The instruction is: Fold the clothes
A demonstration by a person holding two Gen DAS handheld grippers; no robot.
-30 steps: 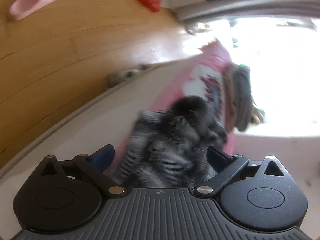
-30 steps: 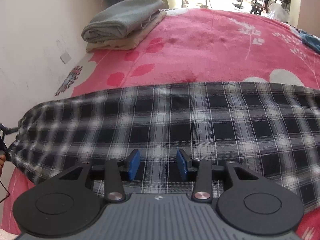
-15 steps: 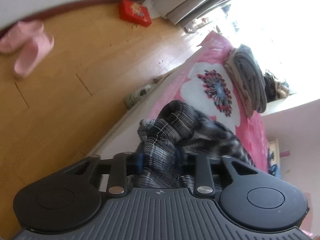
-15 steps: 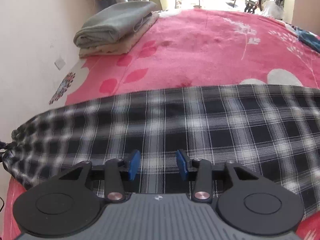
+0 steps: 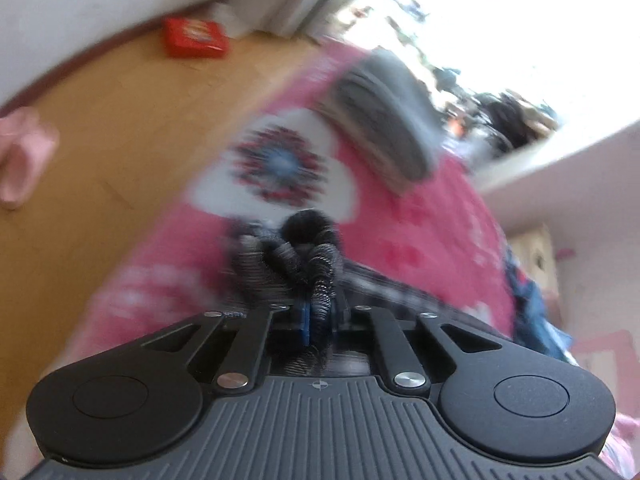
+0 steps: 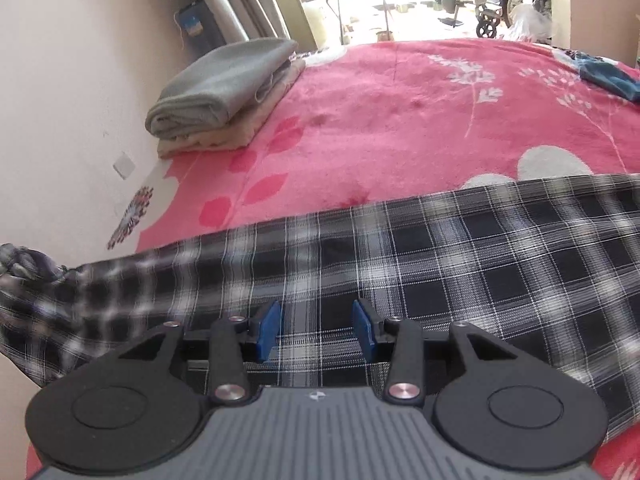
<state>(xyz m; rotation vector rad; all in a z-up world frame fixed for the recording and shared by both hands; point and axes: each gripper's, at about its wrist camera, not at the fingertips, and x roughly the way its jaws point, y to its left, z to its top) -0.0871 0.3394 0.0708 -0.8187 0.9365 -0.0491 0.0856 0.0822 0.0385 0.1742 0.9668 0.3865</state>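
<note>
— Starting with the left wrist view: what does the left claw [image 5: 318, 320] have?

— It is clenched on a bunched end of the plaid garment [image 5: 296, 264]. The wad sits at twelve o'clock from the pads, and the rest trails off toward three o'clock over the pink bedspread [image 5: 420, 240]. The picture is blurred, so I cannot tell whether that end is a cuff, a hem or a waistband.

— And the right wrist view?

— The right claw [image 6: 318, 330] is released, its jaws parted above the plaid garment [image 6: 440, 256], touching or not I cannot tell. The cloth runs as a long band from nine to three o'clock across the bedspread [image 6: 400, 120]. Its gathered end [image 6: 24, 264] lies at nine o'clock.

— So which matters for the fold?

— The long axis lies crosswise to the right claw, and the left claw alone grips an end. A folded grey stack [image 6: 224, 84] sits at eleven o'clock, well apart.
</note>
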